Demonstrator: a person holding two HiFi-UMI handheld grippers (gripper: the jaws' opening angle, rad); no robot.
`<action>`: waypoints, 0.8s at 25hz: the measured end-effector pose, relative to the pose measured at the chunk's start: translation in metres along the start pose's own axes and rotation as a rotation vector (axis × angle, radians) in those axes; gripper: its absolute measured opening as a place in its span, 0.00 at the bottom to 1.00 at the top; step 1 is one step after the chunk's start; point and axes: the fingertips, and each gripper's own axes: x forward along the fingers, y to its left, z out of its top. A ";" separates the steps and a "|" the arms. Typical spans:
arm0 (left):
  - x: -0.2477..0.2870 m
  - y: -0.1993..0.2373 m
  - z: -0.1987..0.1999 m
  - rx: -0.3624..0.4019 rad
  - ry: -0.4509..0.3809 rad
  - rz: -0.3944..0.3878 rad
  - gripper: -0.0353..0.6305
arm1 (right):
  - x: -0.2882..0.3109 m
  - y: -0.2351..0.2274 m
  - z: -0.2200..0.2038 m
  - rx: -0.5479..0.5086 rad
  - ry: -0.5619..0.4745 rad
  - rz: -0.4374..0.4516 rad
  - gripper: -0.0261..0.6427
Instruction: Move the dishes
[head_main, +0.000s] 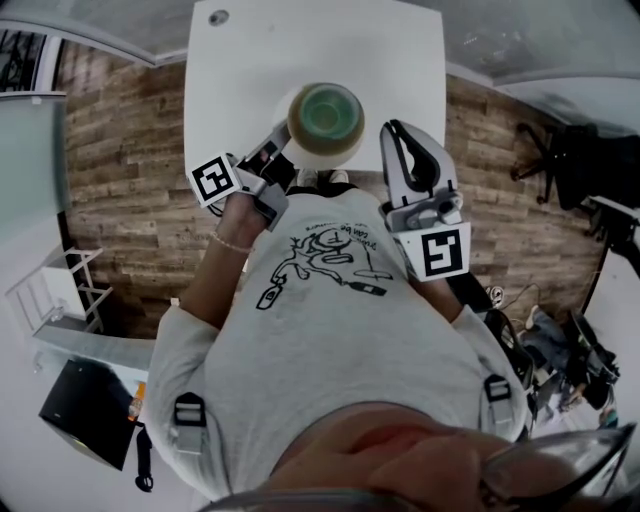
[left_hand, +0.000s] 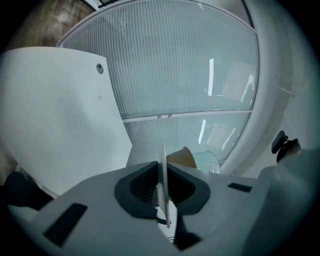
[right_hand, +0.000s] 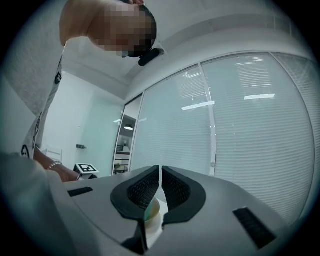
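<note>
The left gripper is pinching a white dish by its thin rim. The rim is showing edge-on, running upright between the dark pads, which are pressing on both its faces. Just behind the jaws, a tan rounded shape and a dimpled green glass piece are peeking out side by side. A white table is filling the left, and a ribbed glass wall is spreading behind.
</note>
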 end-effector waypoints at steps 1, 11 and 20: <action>0.000 0.000 0.000 0.000 -0.007 0.003 0.09 | 0.000 -0.003 0.001 0.000 0.001 0.005 0.10; 0.017 -0.002 -0.013 0.012 -0.026 0.017 0.09 | -0.003 -0.021 0.001 0.015 0.012 0.088 0.10; 0.035 -0.003 -0.026 0.006 -0.015 0.020 0.09 | 0.004 -0.018 -0.005 0.035 0.032 0.162 0.44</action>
